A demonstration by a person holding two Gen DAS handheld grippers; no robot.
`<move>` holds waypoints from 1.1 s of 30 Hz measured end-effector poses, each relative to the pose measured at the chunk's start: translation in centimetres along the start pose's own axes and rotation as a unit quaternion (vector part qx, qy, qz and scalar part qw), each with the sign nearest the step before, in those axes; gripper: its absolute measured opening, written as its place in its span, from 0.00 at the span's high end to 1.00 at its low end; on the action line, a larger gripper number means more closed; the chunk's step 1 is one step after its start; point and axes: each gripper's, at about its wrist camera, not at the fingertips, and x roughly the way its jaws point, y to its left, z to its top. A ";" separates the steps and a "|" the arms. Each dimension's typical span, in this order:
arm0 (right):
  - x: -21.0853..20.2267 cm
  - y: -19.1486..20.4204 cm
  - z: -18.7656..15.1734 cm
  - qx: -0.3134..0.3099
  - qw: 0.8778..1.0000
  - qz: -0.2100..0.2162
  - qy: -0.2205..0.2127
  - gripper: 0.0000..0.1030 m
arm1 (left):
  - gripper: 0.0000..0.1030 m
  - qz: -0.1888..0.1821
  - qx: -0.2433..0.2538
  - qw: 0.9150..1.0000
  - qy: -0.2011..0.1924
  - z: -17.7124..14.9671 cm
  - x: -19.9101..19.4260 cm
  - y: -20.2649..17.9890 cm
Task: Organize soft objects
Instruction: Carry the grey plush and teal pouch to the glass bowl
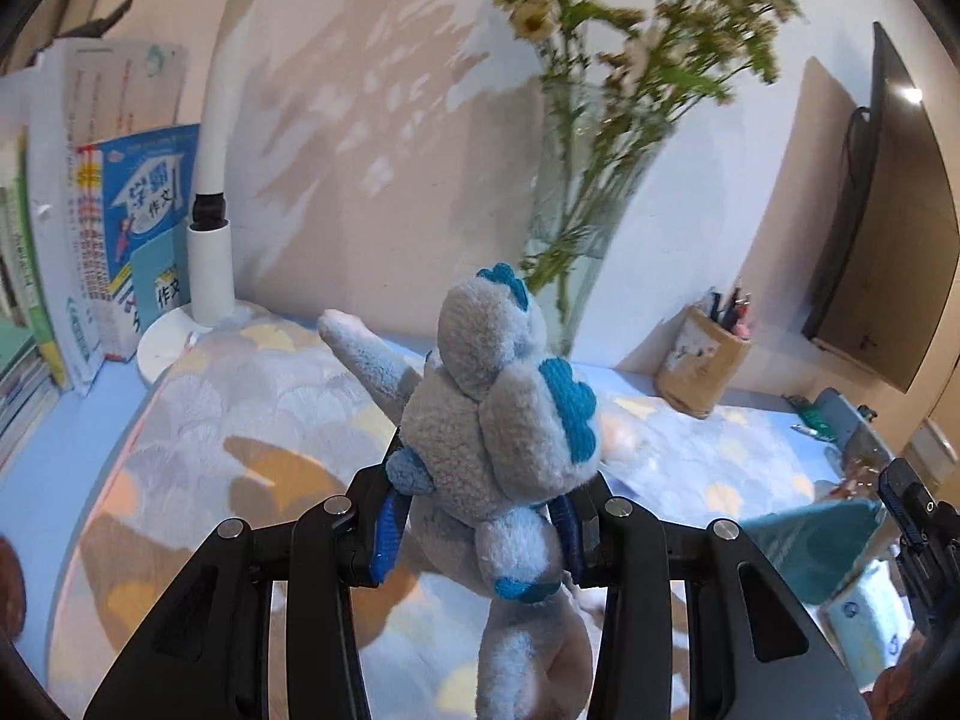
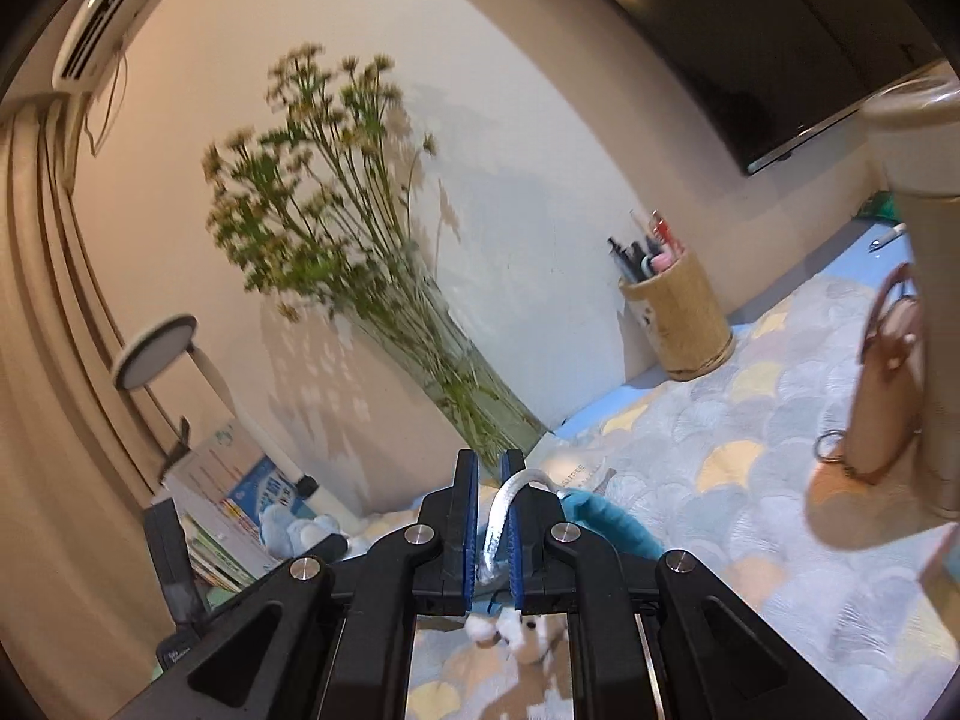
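Plush dragon [image 1: 498, 420] clamped in the left gripper [image 1: 480, 534], white loop [image 2: 510, 504] pinched in the right gripper [image 2: 492, 516]: carrying, next a drop spot.

The left wrist view looks out from just behind its tongs [image 1: 480, 531], tilted down across the patterned tabletop [image 1: 252, 420] toward the wall, with a plush toy [image 1: 498, 420] filling the close foreground. The right wrist view sits equally close behind its own tongs [image 2: 492, 516] but faces nearly level, taking in more wall. Both share the back of the scene — the vase of flowers [image 1: 594, 180] [image 2: 420, 324], the pen holder [image 1: 702, 366] [image 2: 678, 324], the wall-mounted dark screen [image 1: 888, 228] [image 2: 750, 30], the white lamp [image 1: 210, 252] [image 2: 156, 354] and the stacked books [image 1: 90, 228] [image 2: 240, 492].
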 end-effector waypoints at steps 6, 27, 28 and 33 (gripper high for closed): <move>-4.6 -0.8 1.0 0.020 0.999 0.040 -0.025 0.92 | 0.63 -0.010 -0.003 1.000 0.008 -1.3 -2.3 -2.3; -11.8 -9.8 1.3 0.122 0.992 0.001 -0.016 0.92 | 0.63 -0.094 0.032 0.994 0.037 -4.8 -5.5 -10.5; -11.8 -10.0 1.3 0.122 0.992 0.003 -0.010 0.92 | 0.63 -0.092 0.034 0.995 0.035 -4.9 -5.6 -10.7; -12.1 -9.7 1.8 0.118 0.992 0.038 0.000 0.92 | 0.63 -0.094 0.054 0.994 0.028 -4.7 -6.1 -12.7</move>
